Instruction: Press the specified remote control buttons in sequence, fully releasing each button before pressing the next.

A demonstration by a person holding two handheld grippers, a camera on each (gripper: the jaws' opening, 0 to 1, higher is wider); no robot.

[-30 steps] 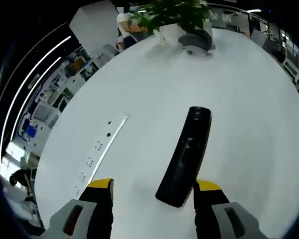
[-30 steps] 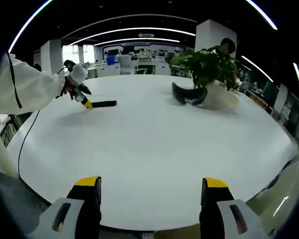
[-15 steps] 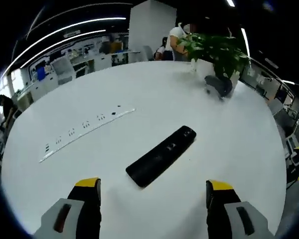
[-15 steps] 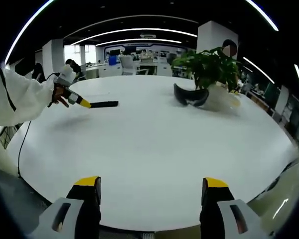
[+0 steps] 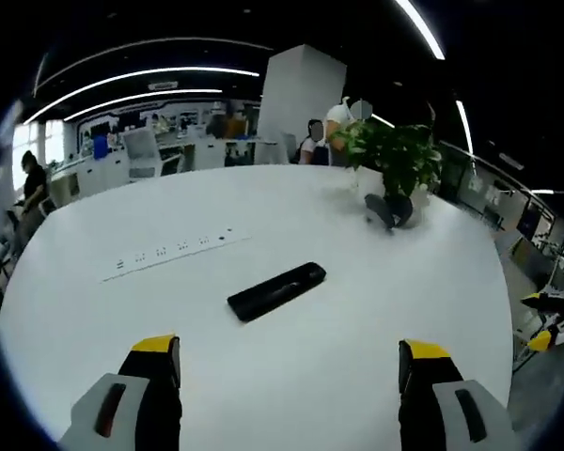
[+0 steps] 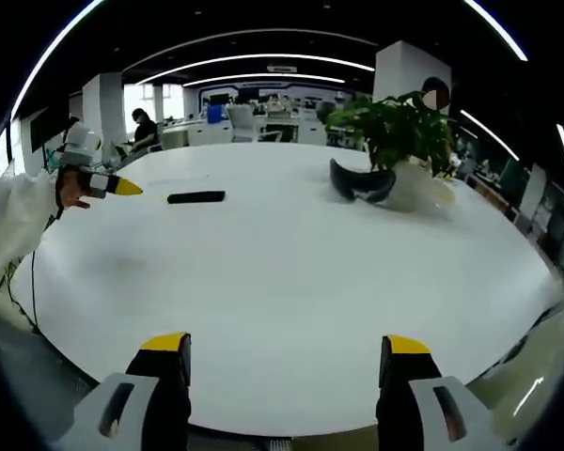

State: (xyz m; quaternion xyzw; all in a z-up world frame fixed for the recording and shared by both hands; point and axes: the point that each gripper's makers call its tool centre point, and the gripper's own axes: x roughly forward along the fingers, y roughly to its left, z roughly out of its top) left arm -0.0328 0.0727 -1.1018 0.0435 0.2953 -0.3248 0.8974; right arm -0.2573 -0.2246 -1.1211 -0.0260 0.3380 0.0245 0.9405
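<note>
The left gripper (image 5: 284, 362) hangs above the near part of the white table (image 5: 376, 310) with its two jaws spread wide and nothing between them. The remote control (image 5: 276, 290) lies flat on the table ahead of these jaws, well apart from their tips, a little to the left of the middle line between them, and it is turned at a slant to them. I judge that this gripper stands back so that the whole remote is visible and no button is under pressure, which agrees with the demand to release each button fully. The right gripper (image 6: 279, 362) also has its jaws spread and empty, and it waits at another edge of the table, far from the remote, which shows in its view as a small dark bar far ahead and to the left; probably it is held aside so that it does not cover the work. In the right gripper view the left gripper shows at the far left in a hand with a white sleeve. The remote is a long, slim, black bar with rounded ends; its buttons are too small to read here. Beyond it lies a white power strip (image 5: 174, 254), and farther off a potted plant (image 5: 392, 162) stands.
</note>
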